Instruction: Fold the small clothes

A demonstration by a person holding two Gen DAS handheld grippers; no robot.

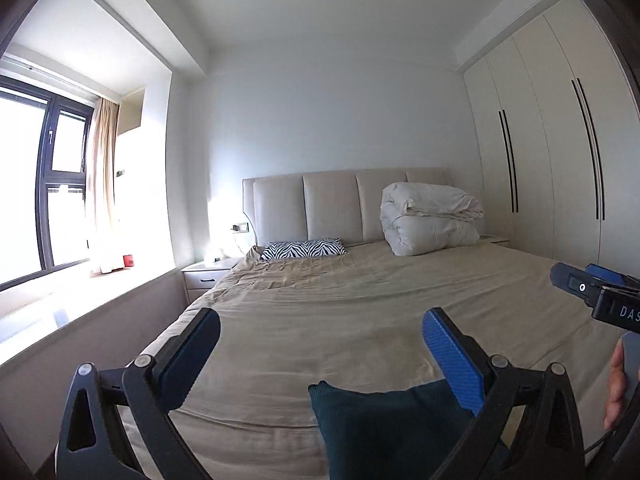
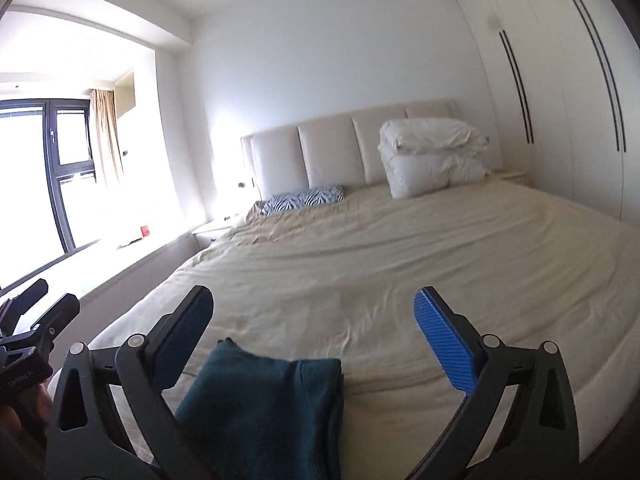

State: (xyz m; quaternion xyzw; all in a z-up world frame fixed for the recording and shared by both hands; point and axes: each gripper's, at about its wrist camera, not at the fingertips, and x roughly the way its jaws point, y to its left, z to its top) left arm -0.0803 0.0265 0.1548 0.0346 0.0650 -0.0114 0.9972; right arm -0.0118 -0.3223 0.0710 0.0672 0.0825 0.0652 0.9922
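A dark teal knit garment (image 2: 264,408) lies folded on the beige bed sheet (image 2: 360,264) near the bed's foot; it also shows in the left wrist view (image 1: 392,428). My left gripper (image 1: 320,340) is open and empty, raised above the bed, with the garment below its right finger. My right gripper (image 2: 314,316) is open and empty, above the garment's far edge. The right gripper also shows at the right edge of the left wrist view (image 1: 592,288). The left gripper shows at the left edge of the right wrist view (image 2: 36,312).
A zebra-print pillow (image 1: 304,249) and a folded white duvet (image 1: 430,218) lie against the padded headboard (image 1: 332,200). A nightstand (image 1: 208,274) and a window ledge (image 1: 60,308) are to the left. A white wardrobe (image 1: 560,152) stands to the right.
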